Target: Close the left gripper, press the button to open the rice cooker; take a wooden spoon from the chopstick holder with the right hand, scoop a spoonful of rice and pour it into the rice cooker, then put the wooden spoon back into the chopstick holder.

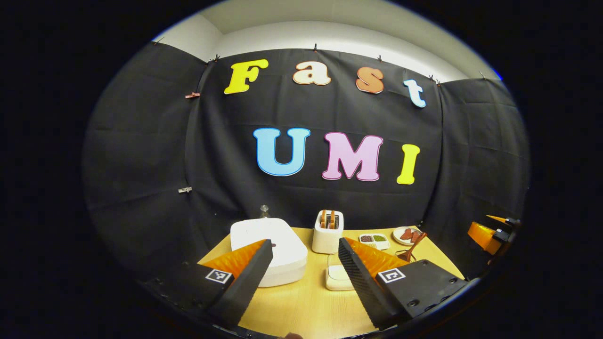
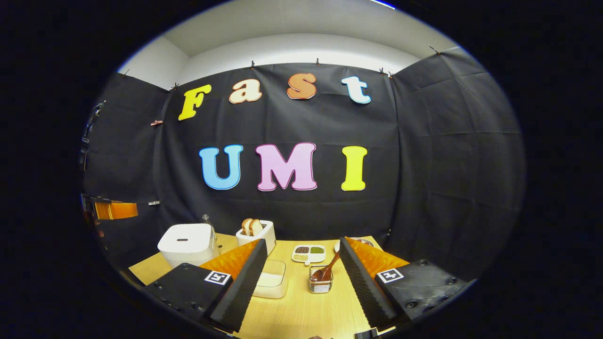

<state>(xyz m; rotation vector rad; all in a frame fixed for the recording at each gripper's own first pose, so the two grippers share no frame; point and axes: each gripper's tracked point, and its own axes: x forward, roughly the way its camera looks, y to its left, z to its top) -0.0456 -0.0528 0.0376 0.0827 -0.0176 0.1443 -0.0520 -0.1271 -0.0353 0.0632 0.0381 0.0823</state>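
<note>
The white rice cooker (image 1: pixel 278 256) sits with its lid down at the table's left, just beyond my left gripper (image 1: pixel 305 242), which hangs open and empty above the table. A small dark button (image 2: pixel 181 240) marks the cooker's lid (image 2: pixel 186 244). The wooden spoon (image 2: pixel 329 268) leans in the clear chopstick holder (image 2: pixel 321 284), straight ahead of my right gripper (image 2: pixel 303 241), which is open, empty and apart from it. A white container of rice (image 2: pixel 271 280) lies beside the holder. The spoon's handle (image 1: pixel 414 246) sticks up past my left gripper's right finger.
A white toaster (image 1: pixel 327 230) with bread slices stands at the back behind the rice container (image 1: pixel 338 278). A divided dish (image 2: pixel 308 253) of grains and a small plate (image 1: pixel 406 235) lie at the back right. Black cloth walls close in the wooden table (image 2: pixel 301 310).
</note>
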